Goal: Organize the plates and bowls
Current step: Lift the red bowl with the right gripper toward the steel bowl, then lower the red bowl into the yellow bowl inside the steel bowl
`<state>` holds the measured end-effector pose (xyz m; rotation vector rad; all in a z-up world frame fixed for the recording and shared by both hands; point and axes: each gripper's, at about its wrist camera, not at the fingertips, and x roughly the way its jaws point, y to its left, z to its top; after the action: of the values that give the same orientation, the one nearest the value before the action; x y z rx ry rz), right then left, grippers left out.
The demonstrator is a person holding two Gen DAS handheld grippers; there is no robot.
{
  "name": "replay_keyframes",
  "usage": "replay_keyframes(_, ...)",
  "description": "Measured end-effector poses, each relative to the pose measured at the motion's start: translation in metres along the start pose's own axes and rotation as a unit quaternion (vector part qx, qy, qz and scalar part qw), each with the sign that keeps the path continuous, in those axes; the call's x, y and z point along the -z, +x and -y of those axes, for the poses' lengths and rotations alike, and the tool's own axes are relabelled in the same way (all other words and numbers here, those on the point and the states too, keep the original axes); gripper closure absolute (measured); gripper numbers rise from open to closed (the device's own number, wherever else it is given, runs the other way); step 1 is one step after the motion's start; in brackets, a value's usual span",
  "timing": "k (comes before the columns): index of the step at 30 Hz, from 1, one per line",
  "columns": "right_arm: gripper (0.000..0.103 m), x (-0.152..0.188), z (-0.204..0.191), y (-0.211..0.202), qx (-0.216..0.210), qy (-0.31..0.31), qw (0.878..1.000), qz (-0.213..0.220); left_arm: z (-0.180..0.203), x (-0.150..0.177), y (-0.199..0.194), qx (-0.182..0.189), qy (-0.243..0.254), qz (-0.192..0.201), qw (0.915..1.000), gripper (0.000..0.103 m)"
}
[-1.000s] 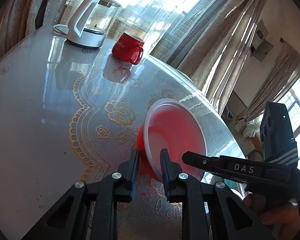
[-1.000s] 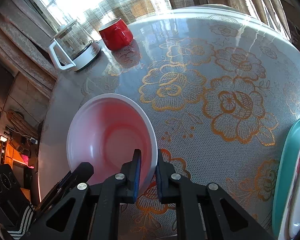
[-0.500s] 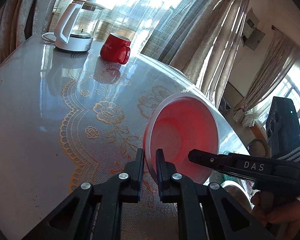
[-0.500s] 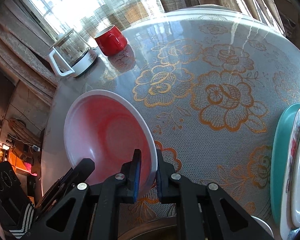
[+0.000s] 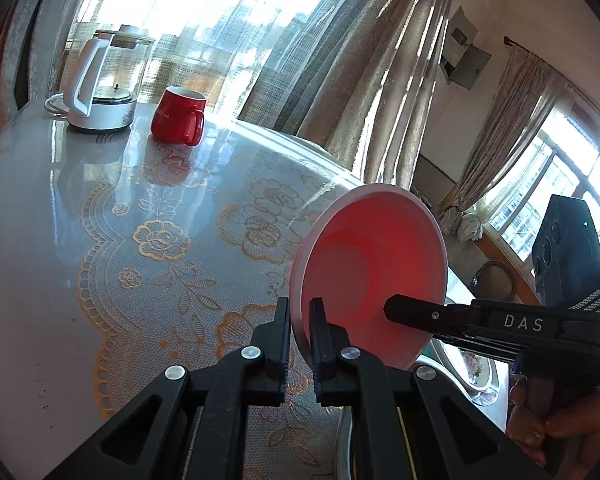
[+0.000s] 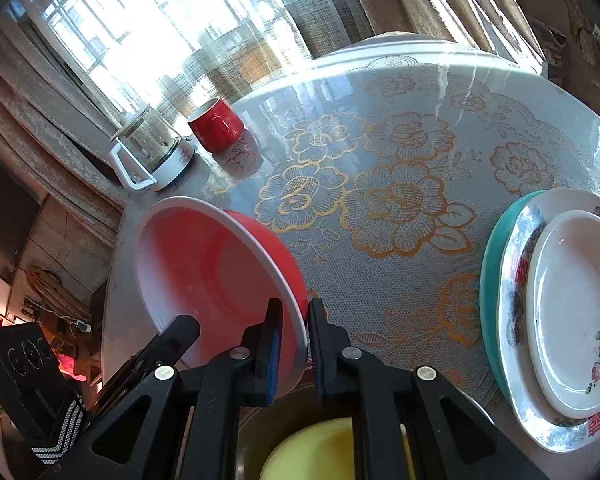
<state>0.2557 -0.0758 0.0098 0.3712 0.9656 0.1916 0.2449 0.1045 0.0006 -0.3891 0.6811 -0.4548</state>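
Observation:
A red bowl with a pale inside (image 5: 374,276) (image 6: 216,276) hangs tilted above the table. My left gripper (image 5: 299,322) is shut on one side of its rim. My right gripper (image 6: 294,334) is shut on the opposite rim; its finger also shows in the left wrist view (image 5: 416,312). Below the right gripper sits a metal bowl with a yellow bowl inside (image 6: 328,452). A stack of plates lies at the right: a white floral plate (image 6: 576,304) on a patterned plate on a teal plate (image 6: 490,280).
A red mug (image 5: 178,120) (image 6: 216,128) and a glass kettle with a white handle (image 5: 104,84) (image 6: 148,156) stand at the far side of the round table (image 5: 100,208), which has a gold floral lace cover. Curtains hang behind.
Both grippers have lifted the red bowl higher and carried it toward the near side of the table; the plate stack and the metal bowl have come into the right wrist view.

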Motion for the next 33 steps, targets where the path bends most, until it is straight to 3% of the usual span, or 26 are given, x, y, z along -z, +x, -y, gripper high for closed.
replay_keyframes(16,0.090,0.022,0.039,-0.057,-0.001,0.052,0.998,0.045,0.054,0.012,-0.004,0.059,0.072,0.004,0.9957,0.094)
replay_keyframes(33,0.090,0.064,0.063,-0.086,-0.011,0.069,0.997,0.037,0.093,0.043,-0.029,0.048,0.124,0.000,0.9911,0.094)
